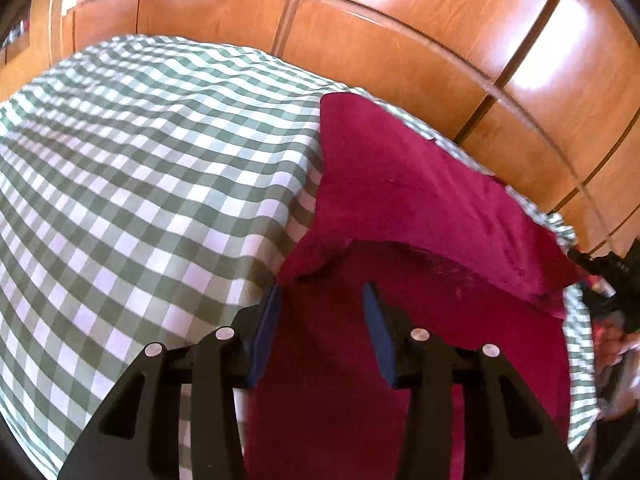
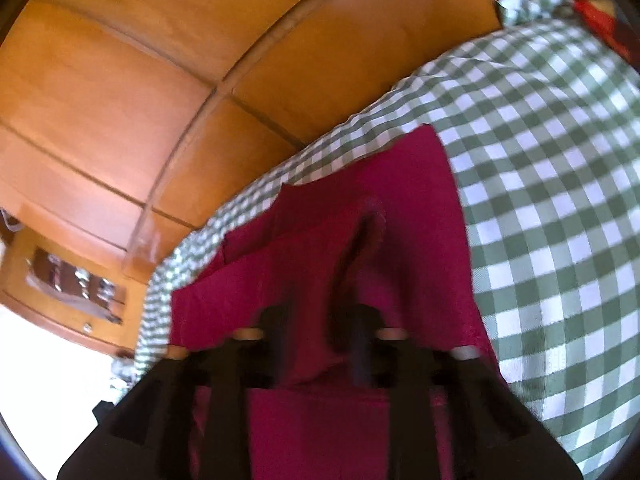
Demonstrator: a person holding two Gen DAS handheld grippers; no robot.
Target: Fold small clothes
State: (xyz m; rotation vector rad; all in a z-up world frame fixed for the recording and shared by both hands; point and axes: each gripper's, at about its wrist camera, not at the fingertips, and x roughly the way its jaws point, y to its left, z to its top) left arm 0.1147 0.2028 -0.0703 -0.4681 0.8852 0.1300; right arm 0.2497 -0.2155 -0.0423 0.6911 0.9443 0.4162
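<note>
A magenta garment (image 1: 420, 184) lies on a green-and-white checked tablecloth (image 1: 140, 160). Its upper layer is folded over, and the folded edge sags just past my left gripper's tips. My left gripper (image 1: 324, 304) stands open, its blue pads (image 1: 266, 332) apart over the lower layer of cloth. The right wrist view is blurred. In it the same garment (image 2: 400, 184) fills the middle, with a raised crease running to the right-hand finger. My right gripper (image 2: 320, 320) looks open, with cloth lying in the gap between its fingers.
Glossy wooden cabinet panels (image 1: 400, 40) rise right behind the table, also seen as wood panels (image 2: 120, 80). A person's hand (image 1: 616, 344) and a black tool part show at the right edge. A red item (image 2: 596, 16) lies at the far corner of the cloth.
</note>
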